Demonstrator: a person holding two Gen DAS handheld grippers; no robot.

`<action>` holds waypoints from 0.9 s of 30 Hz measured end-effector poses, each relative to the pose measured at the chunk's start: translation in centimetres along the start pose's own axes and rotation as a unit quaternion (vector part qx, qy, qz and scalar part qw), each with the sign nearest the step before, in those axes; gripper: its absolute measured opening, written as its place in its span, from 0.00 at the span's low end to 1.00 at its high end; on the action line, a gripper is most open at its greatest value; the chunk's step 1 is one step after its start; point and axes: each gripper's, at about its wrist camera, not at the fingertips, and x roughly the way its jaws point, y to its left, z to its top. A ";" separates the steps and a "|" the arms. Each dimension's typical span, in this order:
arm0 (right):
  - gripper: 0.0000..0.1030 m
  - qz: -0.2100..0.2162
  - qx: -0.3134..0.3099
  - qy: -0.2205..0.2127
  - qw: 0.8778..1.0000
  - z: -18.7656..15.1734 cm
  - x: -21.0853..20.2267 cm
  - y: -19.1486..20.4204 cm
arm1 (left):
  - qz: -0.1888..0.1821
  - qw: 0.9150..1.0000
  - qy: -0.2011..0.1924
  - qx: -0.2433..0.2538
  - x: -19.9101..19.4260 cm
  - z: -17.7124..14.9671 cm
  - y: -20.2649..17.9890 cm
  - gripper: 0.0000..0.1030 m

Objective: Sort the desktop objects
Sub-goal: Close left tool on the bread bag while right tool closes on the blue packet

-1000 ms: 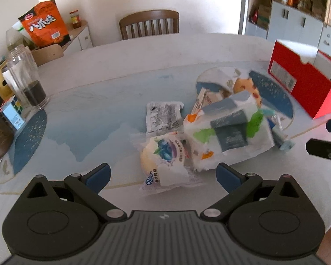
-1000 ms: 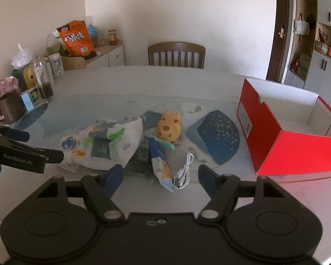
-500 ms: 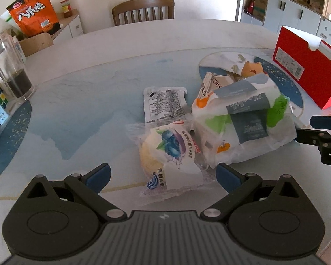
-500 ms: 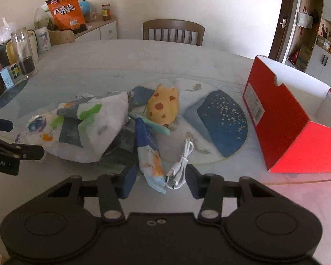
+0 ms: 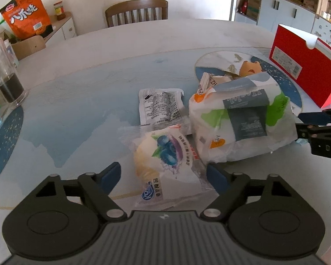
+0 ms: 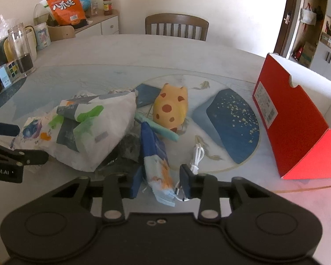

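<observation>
Two tongs: left (image 5: 163, 176), right (image 6: 161, 181); one red box (image 6: 298, 119); one toy (image 6: 171, 108).

Round table (image 5: 125, 44) carries snack packets (image 5: 167, 156), red box (image 6: 293, 123), perhaps a cable (image 6: 197, 154).

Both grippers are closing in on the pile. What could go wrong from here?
1. The right gripper, jaws partly closed around the blue-and-orange packet, has the white USB cable beside its right finger; it may snag the cable too.
2. The left gripper straddles the blueberry bread pack, which touches the large tissue pack; lifting could drag it.
3. The bread may get squashed.
</observation>
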 end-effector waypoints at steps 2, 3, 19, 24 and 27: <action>0.35 0.001 0.000 0.000 1.000 0.1 0.2 0.1 | -0.004 1.000 -0.001 0.004 0.0 0.1 -0.1 0.76; 0.34 0.002 0.000 0.000 1.000 0.2 0.4 0.1 | -0.005 1.000 -0.001 0.006 0.1 0.2 -0.2 0.76; 0.15 -0.001 0.026 0.017 1.000 0.5 -0.2 0.0 | -0.027 1.000 0.006 -0.013 -0.5 0.2 1.5 0.60; 0.13 0.003 0.044 0.020 0.999 0.6 -1.0 0.0 | -0.037 0.999 0.007 -0.013 -1.4 -0.1 2.1 0.54; 0.13 0.002 0.054 0.019 0.998 0.7 -1.6 -0.1 | -0.043 0.999 0.005 -0.012 -2.1 0.0 2.4 0.53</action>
